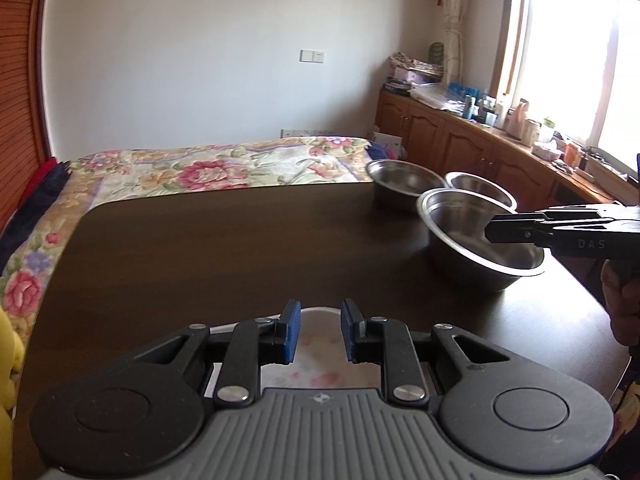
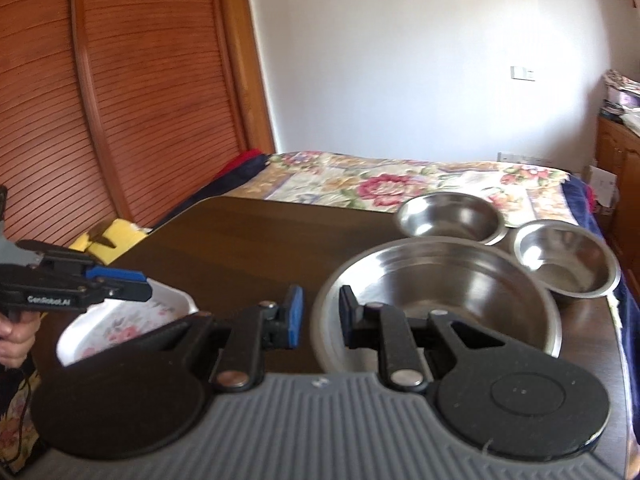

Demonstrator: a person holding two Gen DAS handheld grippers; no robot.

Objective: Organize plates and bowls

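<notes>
We are holding the left gripper (image 1: pixel 319 334) low at the bottom centre of its frame, its blue-padded fingers (image 1: pixel 291 330) standing apart with nothing between them, hovering over a white, flower-printed plate (image 1: pixel 316 364) that is lying on the dark brown wooden surface (image 1: pixel 200 248). From the right wrist view that same plate (image 2: pixel 120 320) is showing at lower left, under the left gripper (image 2: pixel 140 286) and the hand (image 2: pixel 14 336) gripping it.

We are keeping the right gripper (image 2: pixel 319 314) at the lower middle of its own frame, fingers (image 2: pixel 295 316) likewise parted and empty; the right-hand finger is sitting in front of the near rim of the large stainless steel bowl (image 2: pixel 436 300), though we cannot tell whether it is touching. In the left view, the right gripper (image 1: pixel 494 232) is reaching over this large bowl (image 1: pixel 480 240) at right centre.

Beyond it, a medium steel bowl (image 2: pixel 452 216) and a small steel bowl (image 2: pixel 568 256) are sitting close together near the far edge, in the right of the frame. Behind the surface a bed with a floral quilt (image 1: pixel 224 168) is stretching across mid-frame.
</notes>
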